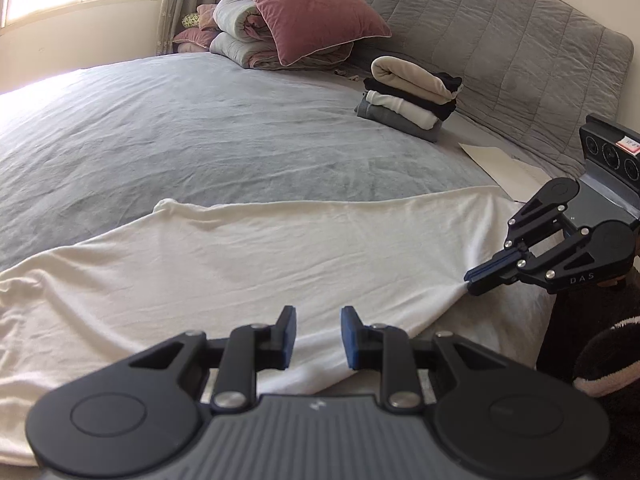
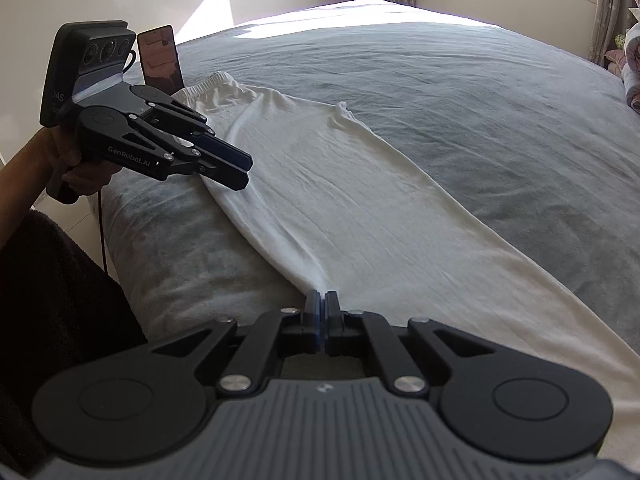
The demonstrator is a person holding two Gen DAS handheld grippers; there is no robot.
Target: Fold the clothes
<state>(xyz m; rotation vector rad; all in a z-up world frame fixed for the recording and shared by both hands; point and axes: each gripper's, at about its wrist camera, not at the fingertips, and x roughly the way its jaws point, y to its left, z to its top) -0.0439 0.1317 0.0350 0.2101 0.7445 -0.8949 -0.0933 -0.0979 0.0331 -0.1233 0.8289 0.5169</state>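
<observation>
A pair of white trousers (image 1: 248, 264) lies flat along the near edge of the grey bed (image 1: 200, 128), stretched between the two hand-held tools. The right gripper (image 2: 321, 304) has its fingers pressed together on a pinch of the white cloth at the bed's edge, and the fabric fans out ahead of it. The left gripper (image 1: 318, 334) hovers over the same edge with its fingers apart and nothing between them; the cloth lies just under and beyond its tips.

From the left wrist camera, the right gripper shows off to the right, its tips on the gathered cloth. Farther ahead and to the right, a stack of folded clothes (image 1: 408, 96) sits near the quilted headboard (image 1: 500, 40), with a pink pillow (image 1: 308, 8) propped on rolled bedding to the left of it.

From the right wrist camera, the left gripper shows to the left and ahead, held in a hand (image 2: 74, 160), with its tips above the trouser edge. The elastic waistband (image 2: 208, 82) lies farther along, beside a phone (image 2: 160, 60) standing upright behind that tool.
</observation>
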